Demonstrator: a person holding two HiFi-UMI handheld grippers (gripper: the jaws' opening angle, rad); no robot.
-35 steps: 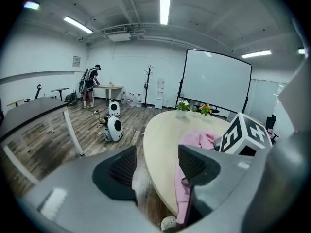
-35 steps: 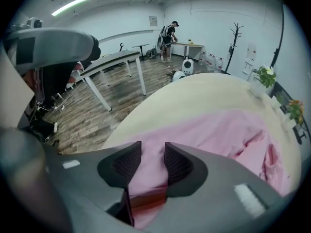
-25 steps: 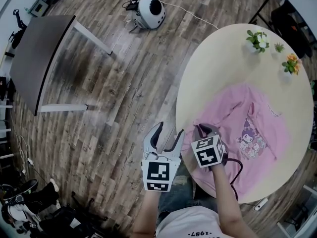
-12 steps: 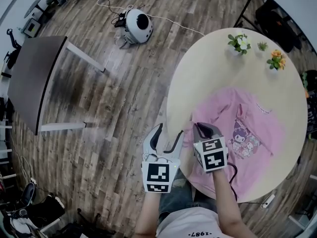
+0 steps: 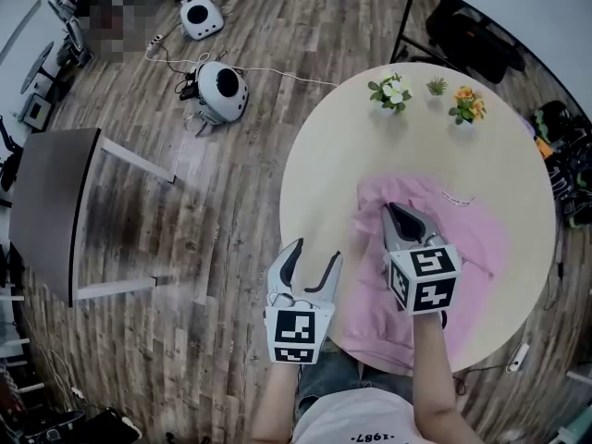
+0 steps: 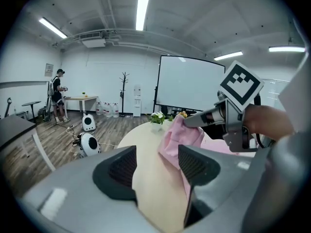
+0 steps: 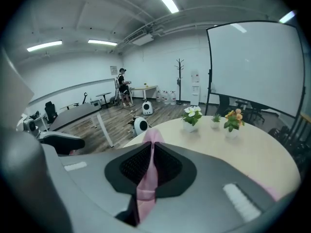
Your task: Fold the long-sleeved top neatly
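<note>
1. Since a second ago our right gripper [image 5: 396, 213] has travelled from the near-left hem of the long-sleeved top [image 5: 372, 296] inward over the garment. It has carried a pinch of pink cloth with it, and the cartoon print that lay open then no longer shows in the head view.
2. In the right gripper view the jaws are clenched on a thin fold of the pink fabric, which runs up between the pads and pokes out past the tips.
3. In the left gripper view the raised cloth hangs from the right gripper's tips in a loose drape, lifted off the table.
4. The rest of the top lies on the round cream table [image 5: 333, 146], on the half nearest us, with its lower edge hanging over the rim.
5. Our left gripper [image 5: 314, 252] has kept its place just off the table's near-left edge, above the wooden floor [image 5: 213, 229]. Its jaws are spread wide and hold nothing; only the tabletop and the lifted cloth show beyond the gap.
6. Three small flower pots [image 5: 390, 93] stand in a row at the far side of the table, well apart from the top.
7. Two white round robots [image 5: 219, 91] sit on the floor beyond the table, trailing a cable.
</note>
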